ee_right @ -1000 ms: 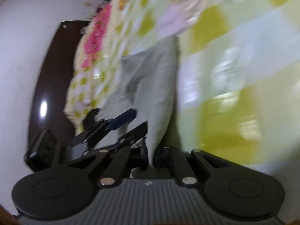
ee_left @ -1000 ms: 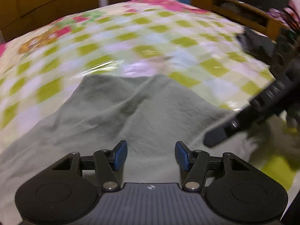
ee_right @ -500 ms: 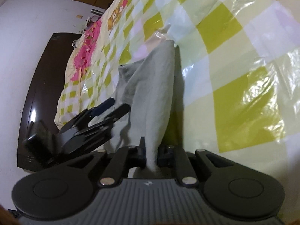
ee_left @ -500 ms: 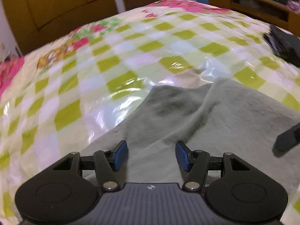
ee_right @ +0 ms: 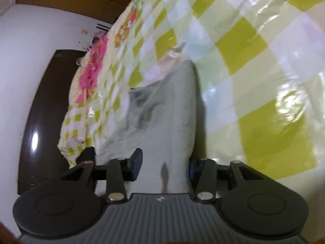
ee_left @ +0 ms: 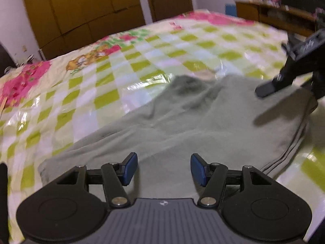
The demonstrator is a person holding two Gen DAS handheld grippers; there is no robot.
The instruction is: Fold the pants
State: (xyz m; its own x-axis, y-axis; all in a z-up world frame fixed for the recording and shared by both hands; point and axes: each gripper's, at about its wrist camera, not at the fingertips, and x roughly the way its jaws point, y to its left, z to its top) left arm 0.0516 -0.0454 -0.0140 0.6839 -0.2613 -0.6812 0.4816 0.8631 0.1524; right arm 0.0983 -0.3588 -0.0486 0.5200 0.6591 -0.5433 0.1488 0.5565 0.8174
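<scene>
On checkered bedspread (glossy): grey-green pants; wooden wardrobe behind.

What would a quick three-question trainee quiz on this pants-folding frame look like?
1. True or false: the left gripper has cloth pinched between its pads.
2. The grey-green pants lie on: A) a wooden floor, B) a green-checked bed cover, C) a chair.
3. What lies between the fingers of the right gripper, whose jaws are opening?

Key
1. False: its blue pads stand apart, above the cloth, gripping nothing.
2. B
3. A fold of the pants, no longer clamped.
</scene>
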